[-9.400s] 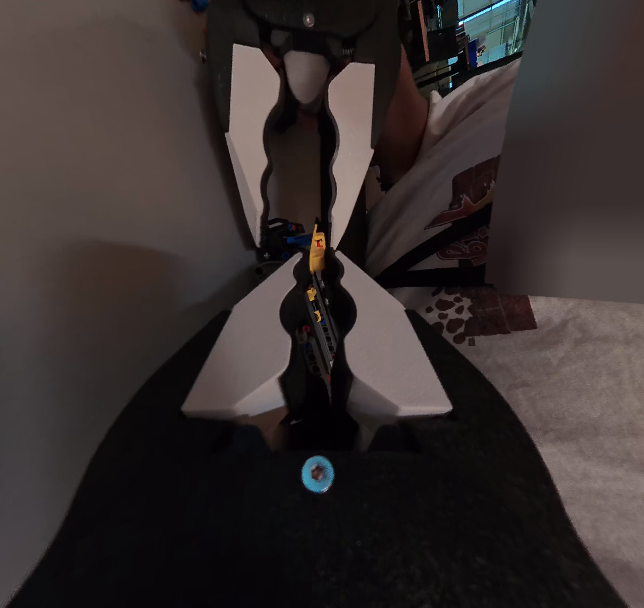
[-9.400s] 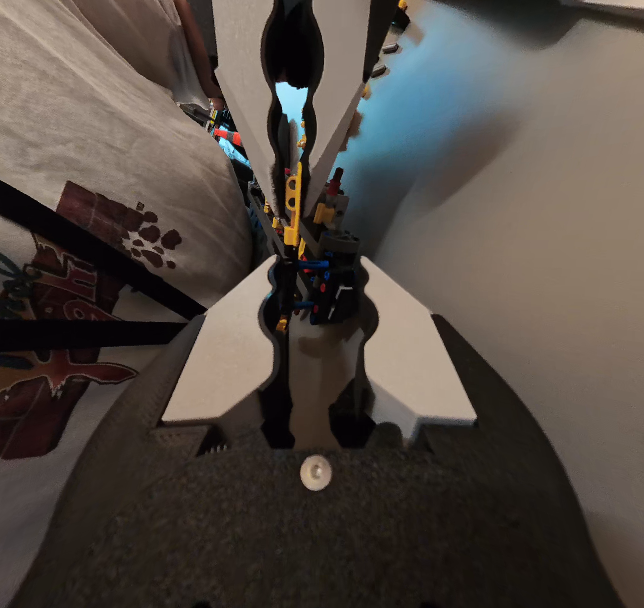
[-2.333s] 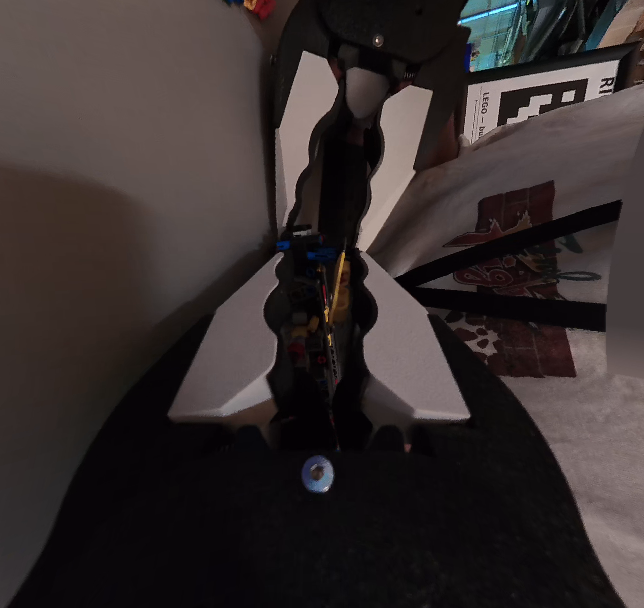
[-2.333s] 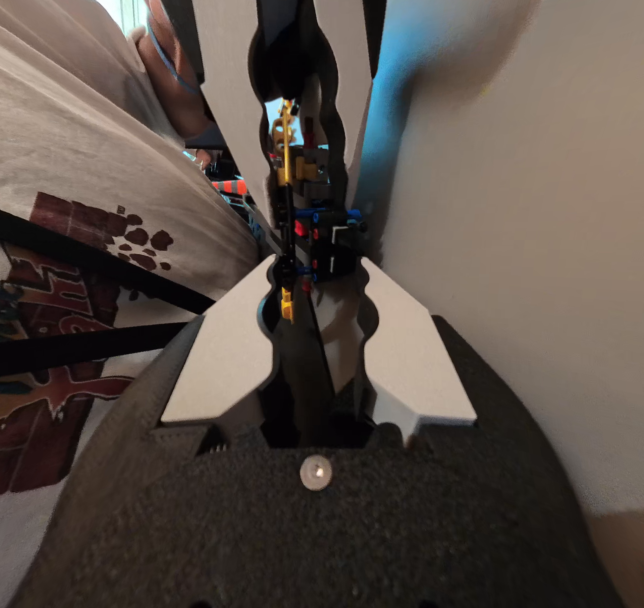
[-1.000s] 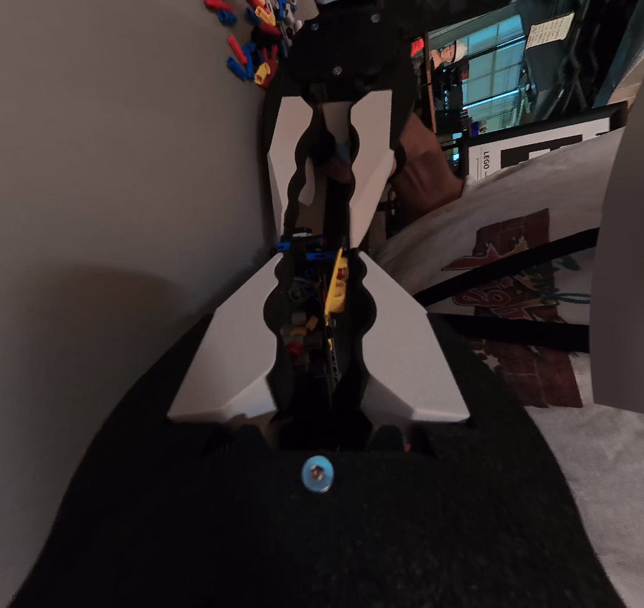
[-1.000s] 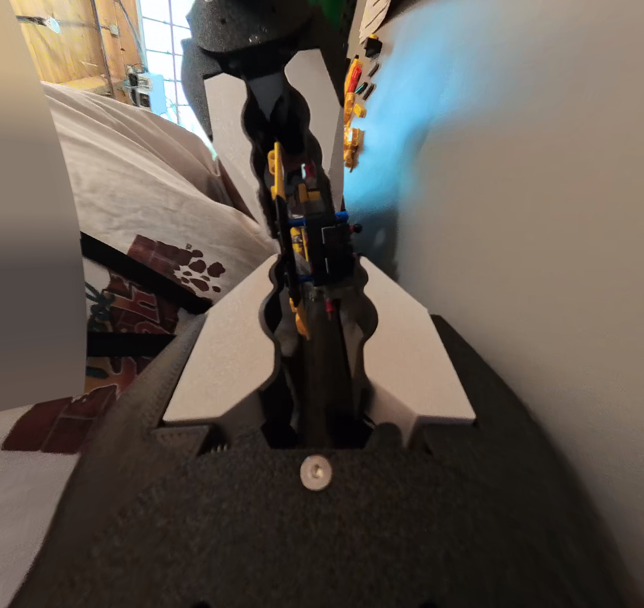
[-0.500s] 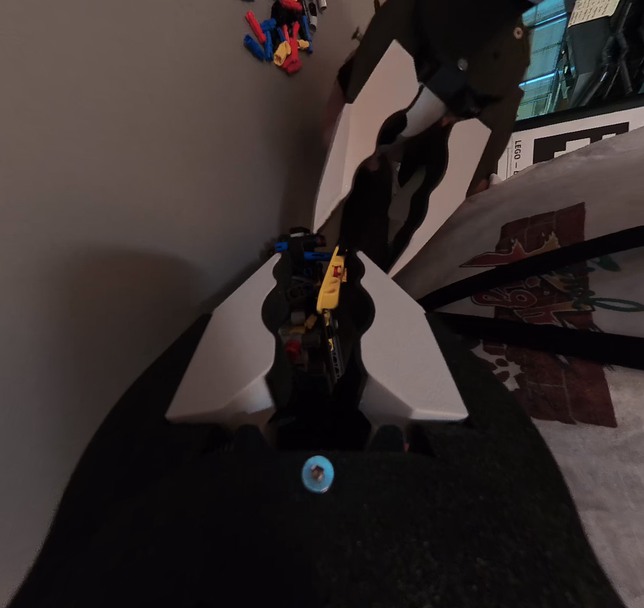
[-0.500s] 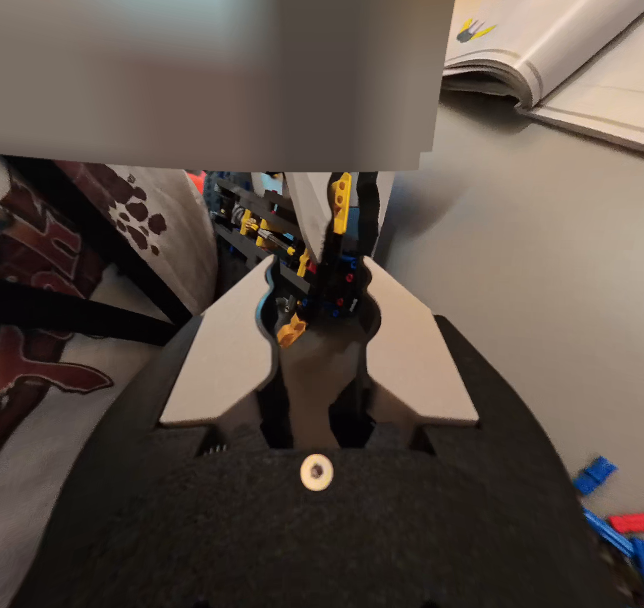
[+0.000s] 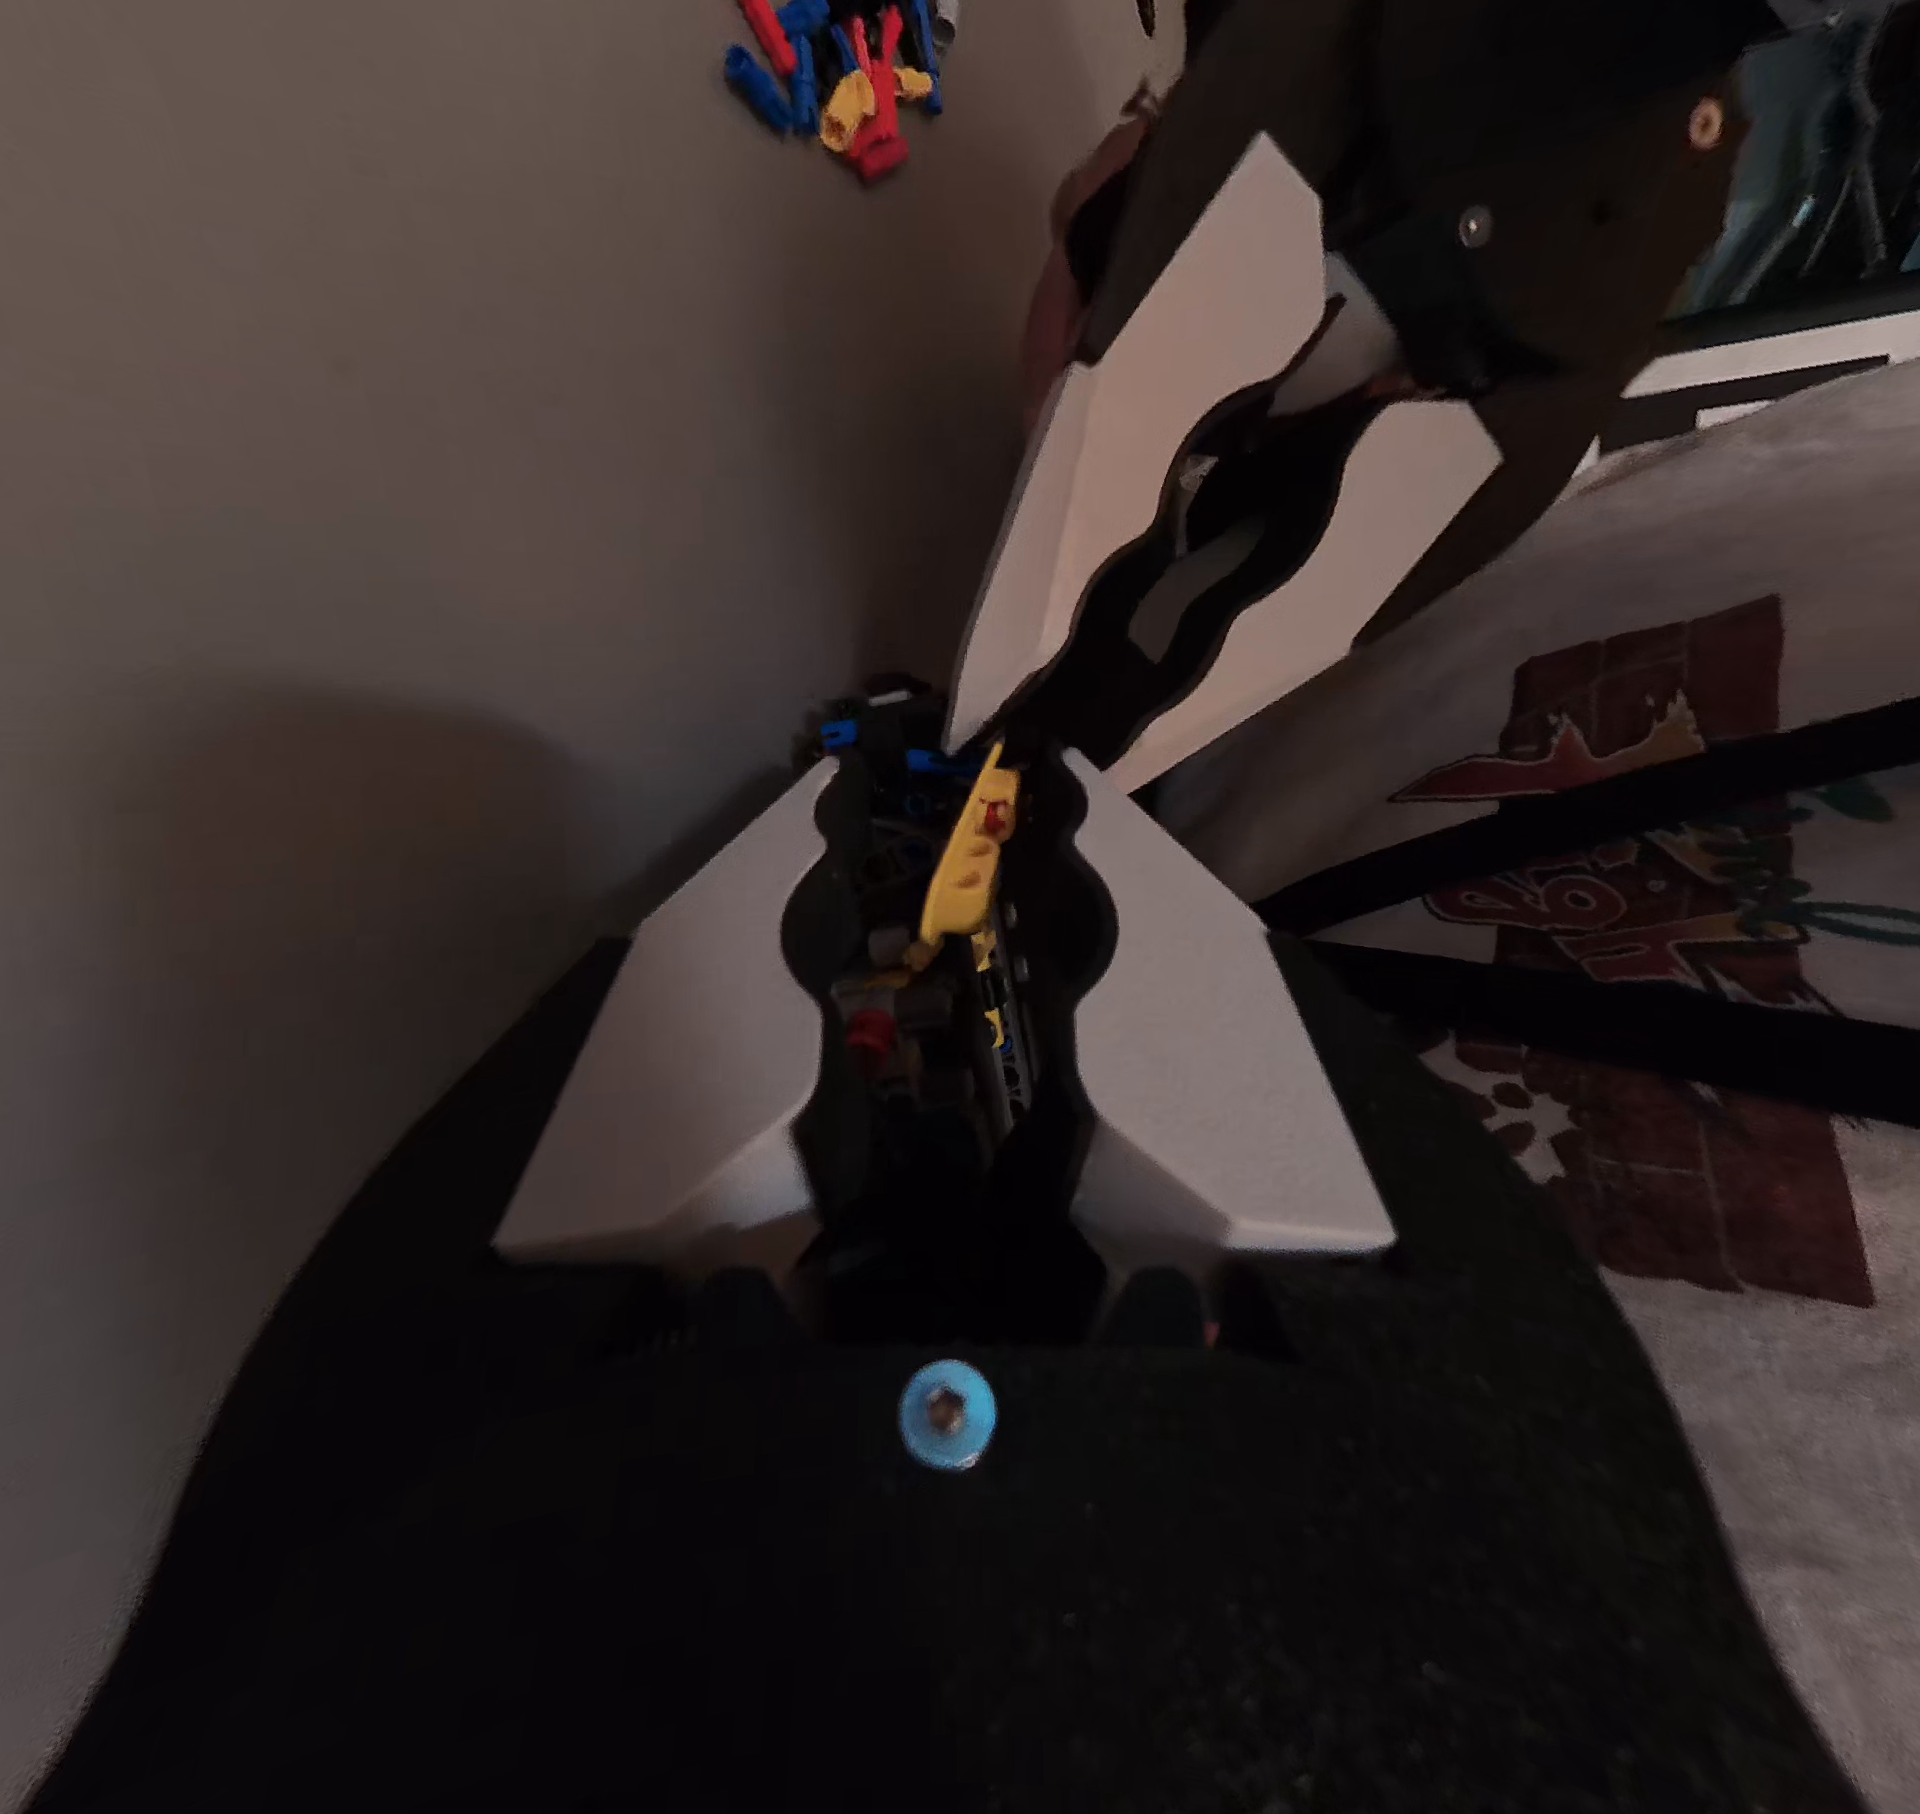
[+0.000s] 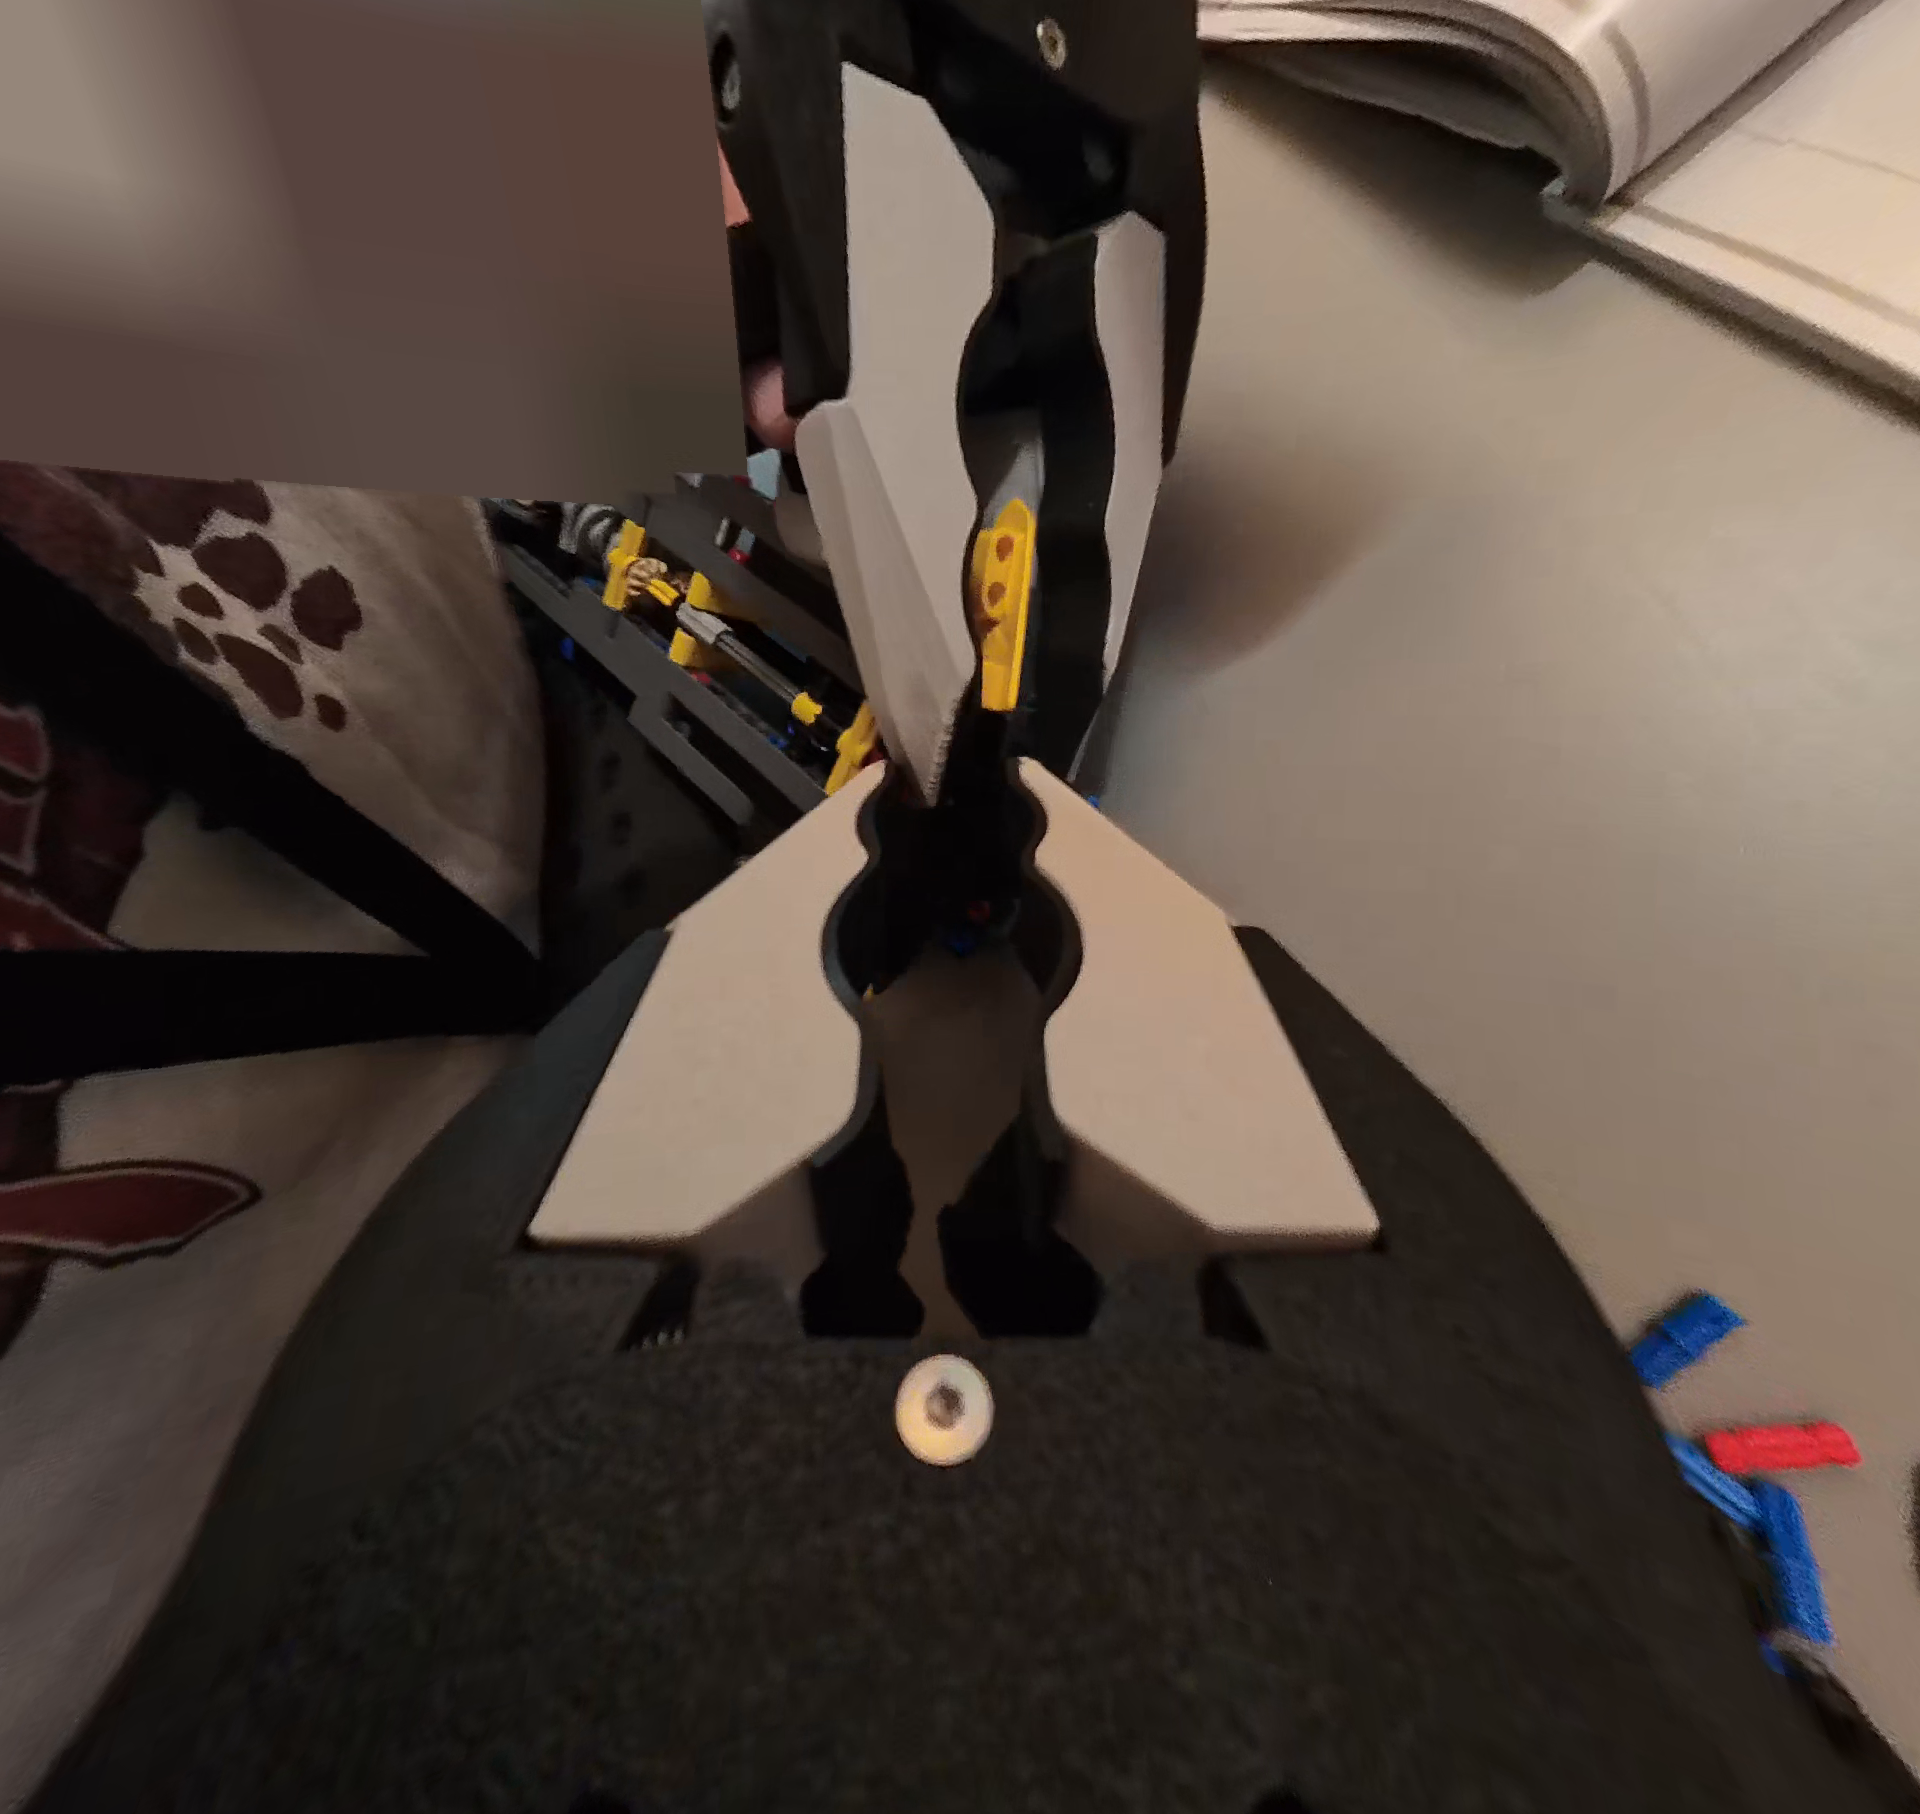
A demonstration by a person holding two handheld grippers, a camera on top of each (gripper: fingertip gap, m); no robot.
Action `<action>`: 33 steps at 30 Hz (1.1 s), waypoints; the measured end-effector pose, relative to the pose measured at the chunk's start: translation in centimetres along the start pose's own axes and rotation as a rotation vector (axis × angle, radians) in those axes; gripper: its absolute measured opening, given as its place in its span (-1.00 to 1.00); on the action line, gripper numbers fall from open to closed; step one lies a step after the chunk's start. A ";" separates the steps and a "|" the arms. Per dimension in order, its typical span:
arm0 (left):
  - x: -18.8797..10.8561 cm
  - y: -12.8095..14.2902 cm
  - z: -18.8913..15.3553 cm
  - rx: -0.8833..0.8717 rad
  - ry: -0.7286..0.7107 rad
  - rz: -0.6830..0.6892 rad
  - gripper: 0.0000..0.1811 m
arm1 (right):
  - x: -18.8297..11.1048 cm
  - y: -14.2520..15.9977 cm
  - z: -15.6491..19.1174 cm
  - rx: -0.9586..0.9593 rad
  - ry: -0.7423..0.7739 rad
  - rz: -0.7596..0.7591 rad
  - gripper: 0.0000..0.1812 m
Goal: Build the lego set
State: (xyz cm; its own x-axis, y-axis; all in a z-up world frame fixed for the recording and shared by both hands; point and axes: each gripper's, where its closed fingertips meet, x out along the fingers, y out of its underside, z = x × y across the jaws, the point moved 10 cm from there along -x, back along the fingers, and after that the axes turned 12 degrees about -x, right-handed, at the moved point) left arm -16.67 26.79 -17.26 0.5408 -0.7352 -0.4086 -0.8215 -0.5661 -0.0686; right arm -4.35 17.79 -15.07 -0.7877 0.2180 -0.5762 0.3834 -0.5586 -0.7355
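1. Left tool (image 9: 951, 777): white faceted fingers with wavy black inner edges, closed on the lego assembly (image 9: 935, 954), a dark beam frame with a yellow beam (image 9: 966, 865), blue pins and a red pin.
2. Right tool (image 10: 951, 788): tips meet the left tool's. A second ago it faced it squarely; now it is angled, nearly closed on the assembly's dark end.
3. Judgement: a regrip, repositioning the model.
4. Loose pieces (image 9: 842, 50): glossy plastic, far ahead on the matte worktop (image 9: 364, 362).
5. Open booklet (image 10: 1558, 50): ahead-right of the right tool.
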 end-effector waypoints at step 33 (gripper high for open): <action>-2.9 2.2 -0.3 0.085 0.038 0.033 -0.74 | 0.5 1.3 0.5 0.046 -0.136 -0.210 -0.87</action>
State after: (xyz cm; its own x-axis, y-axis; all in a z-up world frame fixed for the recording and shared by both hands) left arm -19.99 27.55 -15.93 0.5180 -0.7677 -0.3772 -0.8507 -0.5087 -0.1328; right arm -4.46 16.73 -16.13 -0.9068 0.2251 -0.3565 0.1842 -0.5492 -0.8152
